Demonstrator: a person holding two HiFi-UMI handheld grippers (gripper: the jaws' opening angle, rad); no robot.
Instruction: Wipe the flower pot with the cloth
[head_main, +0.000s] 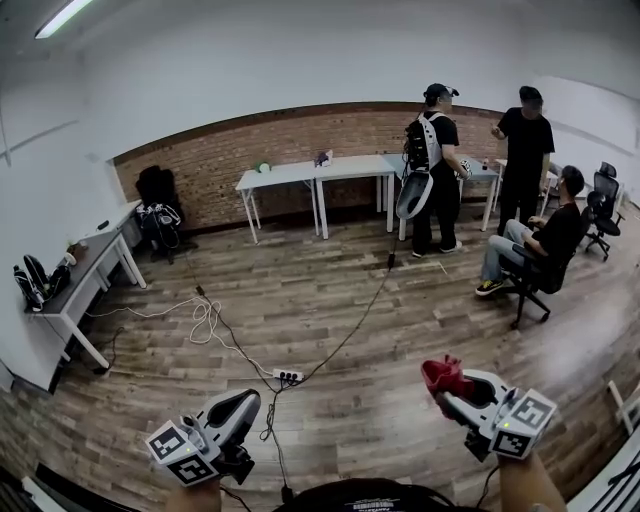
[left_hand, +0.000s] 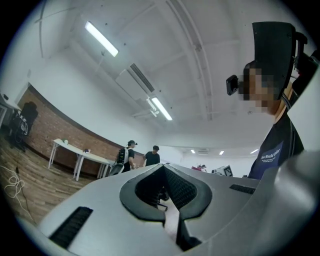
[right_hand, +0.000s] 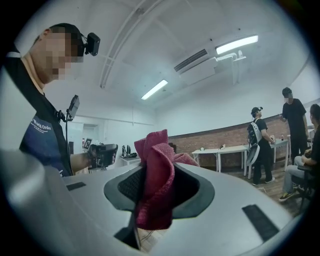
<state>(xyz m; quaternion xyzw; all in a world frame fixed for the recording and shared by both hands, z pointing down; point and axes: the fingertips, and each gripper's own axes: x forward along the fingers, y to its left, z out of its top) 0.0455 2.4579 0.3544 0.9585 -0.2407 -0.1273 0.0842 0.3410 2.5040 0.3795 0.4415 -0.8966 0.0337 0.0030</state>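
A dark red cloth (right_hand: 156, 175) is bunched between the jaws of my right gripper (right_hand: 159, 150), which is shut on it. In the head view the same cloth (head_main: 443, 376) sticks out of the right gripper (head_main: 450, 385) at the lower right, above the wooden floor. My left gripper (head_main: 238, 405) is at the lower left, jaws shut and empty. In its own view the left gripper (left_hand: 162, 172) points across the room with nothing between the pads. No flower pot shows in any view.
Cables and a power strip (head_main: 288, 376) lie on the floor ahead. White tables (head_main: 315, 172) line the brick wall, another table (head_main: 85, 270) stands at the left. Two people stand (head_main: 436, 165) and one sits (head_main: 540, 245) at the back right.
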